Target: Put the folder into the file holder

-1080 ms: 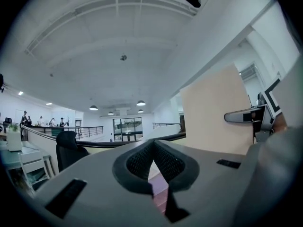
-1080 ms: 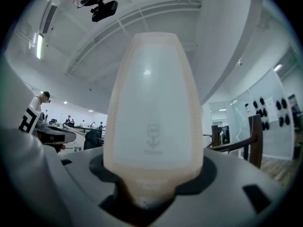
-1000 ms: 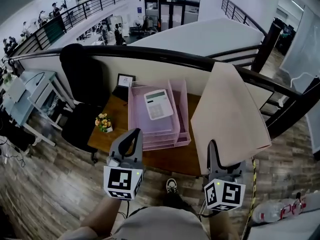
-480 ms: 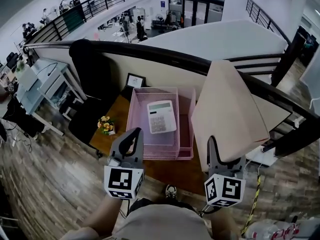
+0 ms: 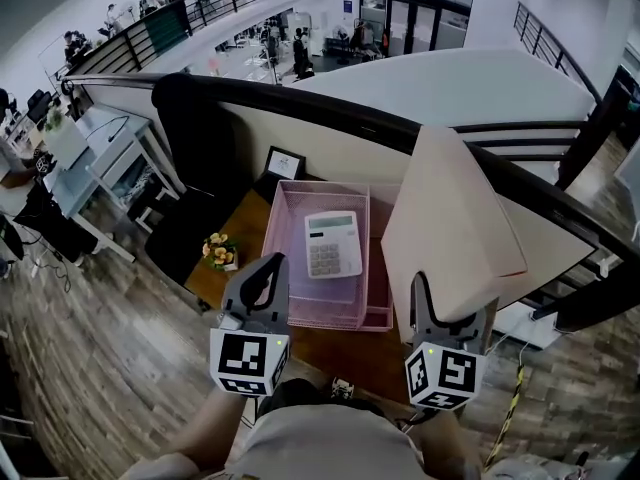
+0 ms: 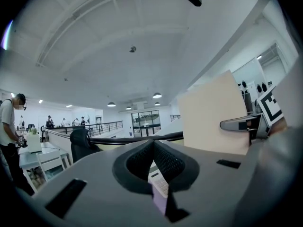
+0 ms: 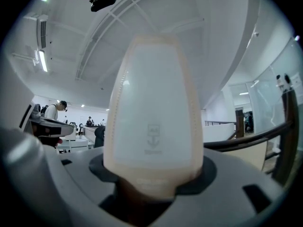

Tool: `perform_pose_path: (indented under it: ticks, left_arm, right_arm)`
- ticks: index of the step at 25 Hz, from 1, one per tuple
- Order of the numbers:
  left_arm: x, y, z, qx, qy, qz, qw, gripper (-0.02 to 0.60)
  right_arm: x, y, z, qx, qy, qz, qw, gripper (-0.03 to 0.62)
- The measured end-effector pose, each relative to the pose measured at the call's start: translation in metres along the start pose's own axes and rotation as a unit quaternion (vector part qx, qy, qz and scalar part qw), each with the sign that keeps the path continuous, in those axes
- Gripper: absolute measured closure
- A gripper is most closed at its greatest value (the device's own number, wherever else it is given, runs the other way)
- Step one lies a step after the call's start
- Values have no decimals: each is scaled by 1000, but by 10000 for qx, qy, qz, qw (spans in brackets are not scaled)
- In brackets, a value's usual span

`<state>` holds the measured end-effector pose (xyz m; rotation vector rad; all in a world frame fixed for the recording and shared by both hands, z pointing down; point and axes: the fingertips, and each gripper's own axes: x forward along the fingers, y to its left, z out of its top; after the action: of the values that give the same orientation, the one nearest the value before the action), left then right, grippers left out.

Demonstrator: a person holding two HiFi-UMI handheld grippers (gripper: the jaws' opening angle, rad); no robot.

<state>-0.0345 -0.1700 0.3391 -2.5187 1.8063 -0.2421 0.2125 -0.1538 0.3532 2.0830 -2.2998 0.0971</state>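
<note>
A white calculator (image 5: pixel 333 245) lay keys-up. A small pot of flowers (image 5: pixel 218 251) sat at the wooden table's (image 5: pixel 340 353) left edge. A framed picture (image 5: pixel 283 163) stood at its back. A black chair (image 5: pixel 188 148) stood just left, below a dark railing (image 5: pixel 330 110).

In the head view the folder (image 5: pixel 450 228) covers the right side of the pink tray (image 5: pixel 285 253) and the table (image 5: pixel 345 353) beside it. The folder's lower edge disappears between the right gripper's (image 5: pixel 450 313) jaws. In the left gripper view the left gripper's (image 6: pixel 152 145) own body hides nearly all of the tray; only a strip of the calculator (image 6: pixel 159 182) on it shows through the gap. The picture in the frame (image 5: pixel 283 163) behind the tray is too small to tell.
</note>
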Motion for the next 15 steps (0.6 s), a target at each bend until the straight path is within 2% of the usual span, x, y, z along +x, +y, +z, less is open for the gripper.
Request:
perform_pose_path:
  ticks: [8,15]
  left_arm:
    - [8,5,1,-41,67,-245,9997,578]
    - [21,12,-6,-35,124,-360,9993,578]
  right_arm:
    - [15,14,-9,141,182,-127,9997,287]
    - [43,16,-35,245,271,-318,9988,287]
